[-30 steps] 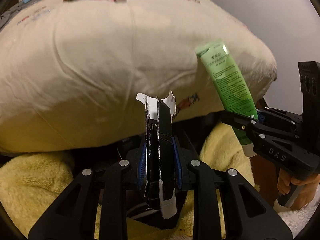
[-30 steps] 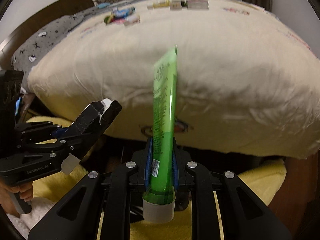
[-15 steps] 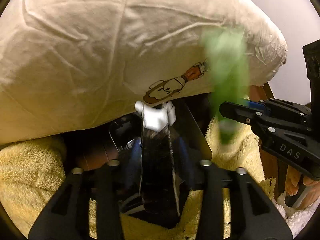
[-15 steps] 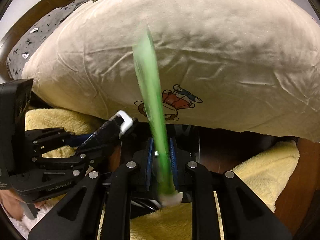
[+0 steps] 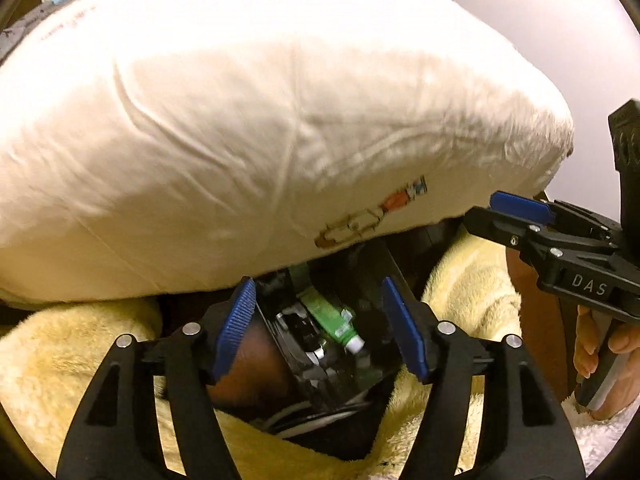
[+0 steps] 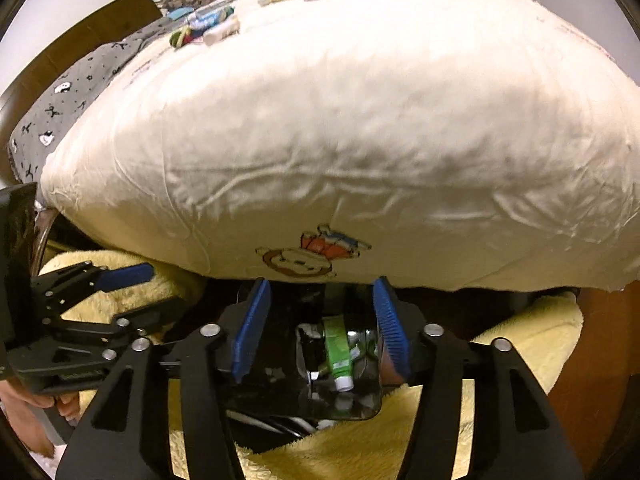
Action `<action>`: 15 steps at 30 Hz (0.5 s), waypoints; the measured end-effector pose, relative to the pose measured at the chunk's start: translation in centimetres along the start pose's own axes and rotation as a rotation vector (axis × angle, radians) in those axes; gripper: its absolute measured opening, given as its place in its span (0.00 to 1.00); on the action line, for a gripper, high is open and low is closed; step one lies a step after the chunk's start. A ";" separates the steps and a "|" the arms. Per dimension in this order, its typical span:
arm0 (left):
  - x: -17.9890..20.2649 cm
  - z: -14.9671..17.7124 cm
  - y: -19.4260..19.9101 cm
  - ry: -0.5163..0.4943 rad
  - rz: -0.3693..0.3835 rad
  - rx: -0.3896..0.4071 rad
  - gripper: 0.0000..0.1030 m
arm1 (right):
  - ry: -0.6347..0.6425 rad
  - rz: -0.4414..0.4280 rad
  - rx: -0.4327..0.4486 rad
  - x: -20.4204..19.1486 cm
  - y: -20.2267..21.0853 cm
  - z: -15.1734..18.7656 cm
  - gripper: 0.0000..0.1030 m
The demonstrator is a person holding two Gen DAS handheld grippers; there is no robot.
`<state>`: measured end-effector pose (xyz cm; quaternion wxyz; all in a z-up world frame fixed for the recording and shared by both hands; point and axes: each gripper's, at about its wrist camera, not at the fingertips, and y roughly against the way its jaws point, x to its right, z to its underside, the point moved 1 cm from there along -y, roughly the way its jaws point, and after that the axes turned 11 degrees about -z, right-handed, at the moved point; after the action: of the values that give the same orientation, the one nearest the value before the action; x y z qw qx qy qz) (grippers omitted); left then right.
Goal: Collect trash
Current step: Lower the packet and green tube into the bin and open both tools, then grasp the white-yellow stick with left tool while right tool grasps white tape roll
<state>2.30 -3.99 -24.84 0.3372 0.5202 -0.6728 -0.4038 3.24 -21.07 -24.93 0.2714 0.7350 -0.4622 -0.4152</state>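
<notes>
A green tube [image 5: 330,318] with a white cap lies inside a black bin [image 5: 384,272] below the bed edge, beside a dark carton [image 5: 298,326]. Both show in the right wrist view too: the tube [image 6: 338,352], the carton [image 6: 308,344] and the bin [image 6: 280,364]. My left gripper [image 5: 320,324] is open and empty right above the bin. My right gripper [image 6: 320,330] is open and empty above the same bin. The right gripper also shows at the right of the left wrist view [image 5: 516,216], and the left gripper at the left of the right wrist view [image 6: 132,284].
A large cream quilt [image 5: 260,120] bulges over the bed just beyond the bin. Several small packets and tubes [image 6: 208,30] lie on its far top. A yellow fleece blanket [image 5: 60,352] surrounds the bin. A wooden bed frame [image 6: 600,360] is at the right.
Both grippers have opened. The dark carton left the left gripper and the green tube left the right gripper; both now lie in the black bin.
</notes>
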 end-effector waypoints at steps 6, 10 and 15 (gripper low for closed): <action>-2.4 -3.1 4.0 0.038 -0.039 0.128 0.71 | 0.044 0.026 0.079 -0.5 1.7 -2.7 0.78; -3.8 -5.6 5.0 0.051 -0.076 0.173 0.72 | 0.059 0.051 0.119 -0.5 2.1 -5.0 0.84; -3.9 -8.6 4.5 0.062 -0.080 0.198 0.72 | 0.041 0.073 0.154 0.5 2.1 -8.6 0.84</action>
<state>8.84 -1.25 -17.12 0.2885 0.5897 -0.6772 -0.3322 9.83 -22.26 -19.10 0.2384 0.7448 -0.5135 -0.3533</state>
